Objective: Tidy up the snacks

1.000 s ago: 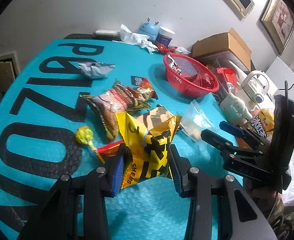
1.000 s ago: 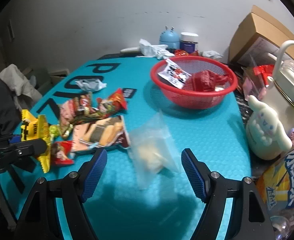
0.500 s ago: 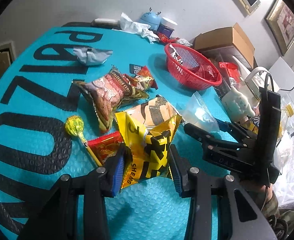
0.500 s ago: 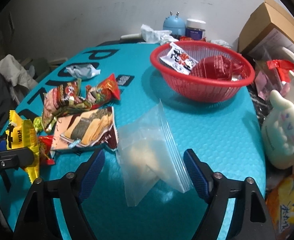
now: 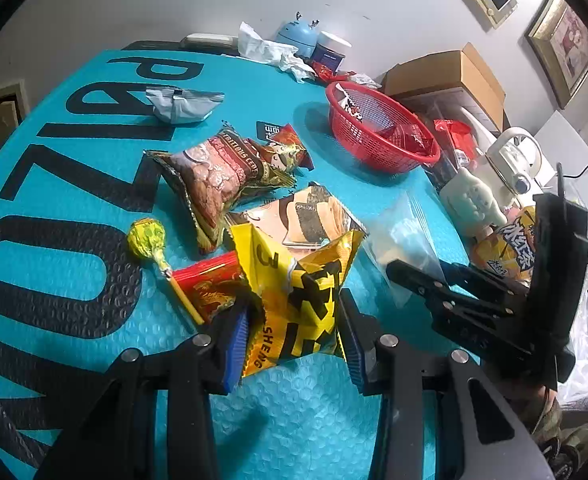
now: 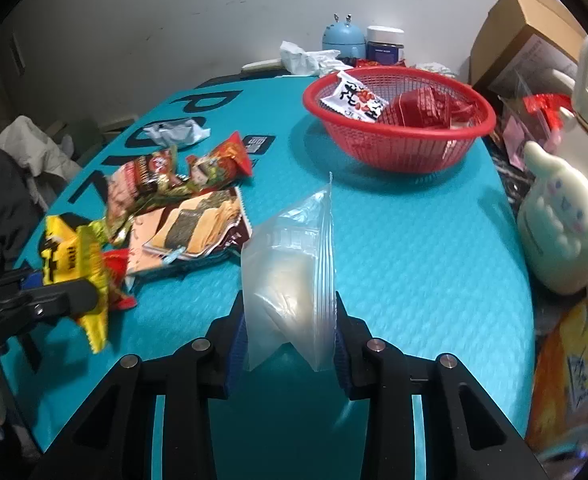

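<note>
Left wrist view: the left gripper [image 5: 294,328] has its jaws clamped on the yellow snack bag [image 5: 298,280], held just above the red packet [image 5: 207,288] near the table's [image 5: 53,184] near edge. To do this well, lift it clear of the lollipop [image 5: 149,240] before swinging toward the red basket [image 5: 382,136] at the far right corner.

Right wrist view: the right gripper [image 6: 289,336] has its jaws closed on the clear zip bag [image 6: 294,272], which stands upright. Carry it level, since its contents may shift, and release only over the basket's rim.

Yellow snack bag [image 5: 298,300] reads "SHENG" & "3"; brown cereal bag [image 5: 213,172] partly legible, "…CEREAL".
</note>
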`<state>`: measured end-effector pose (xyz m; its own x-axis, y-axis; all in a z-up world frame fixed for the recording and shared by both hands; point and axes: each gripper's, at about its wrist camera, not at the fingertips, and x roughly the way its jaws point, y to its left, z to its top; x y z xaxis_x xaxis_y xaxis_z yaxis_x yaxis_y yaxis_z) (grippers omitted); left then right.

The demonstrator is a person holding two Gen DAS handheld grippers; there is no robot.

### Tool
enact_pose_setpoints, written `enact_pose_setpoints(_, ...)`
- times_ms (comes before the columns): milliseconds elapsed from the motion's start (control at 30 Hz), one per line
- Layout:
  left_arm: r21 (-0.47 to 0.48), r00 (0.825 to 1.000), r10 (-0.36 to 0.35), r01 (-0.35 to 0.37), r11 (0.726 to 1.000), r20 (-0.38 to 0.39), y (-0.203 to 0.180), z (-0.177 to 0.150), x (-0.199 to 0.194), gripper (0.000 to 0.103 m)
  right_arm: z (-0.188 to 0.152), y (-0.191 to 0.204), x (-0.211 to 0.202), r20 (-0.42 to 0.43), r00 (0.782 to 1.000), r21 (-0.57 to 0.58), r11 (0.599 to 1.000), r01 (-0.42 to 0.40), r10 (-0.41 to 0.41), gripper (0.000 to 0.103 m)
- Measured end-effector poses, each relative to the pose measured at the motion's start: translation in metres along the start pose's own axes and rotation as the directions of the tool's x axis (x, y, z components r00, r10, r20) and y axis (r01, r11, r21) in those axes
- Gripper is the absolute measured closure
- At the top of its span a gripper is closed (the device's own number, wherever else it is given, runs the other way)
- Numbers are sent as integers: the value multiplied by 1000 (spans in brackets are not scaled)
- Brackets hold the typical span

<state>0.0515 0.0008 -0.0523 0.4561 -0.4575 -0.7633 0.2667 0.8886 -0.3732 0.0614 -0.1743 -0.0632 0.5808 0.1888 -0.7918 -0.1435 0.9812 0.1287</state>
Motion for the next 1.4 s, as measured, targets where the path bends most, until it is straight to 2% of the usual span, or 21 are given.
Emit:
enact_pose_setpoints(533,46,999,-18,16,999,32,-20,-16,-20,63,-27,16,-48,58,995,-13,997,-75,76,70)
enact_pose_setpoints(967,91,997,-46,41,995,59,-36,-24,-37,63,-42,28,-78,103,991,-30,996,-83,85,71)
enact_pose_setpoints(1400,157,992,-90,75,985,93,-53,-6,-43,63,-33,33,-105,173,983,-49,998,-49,57,72)
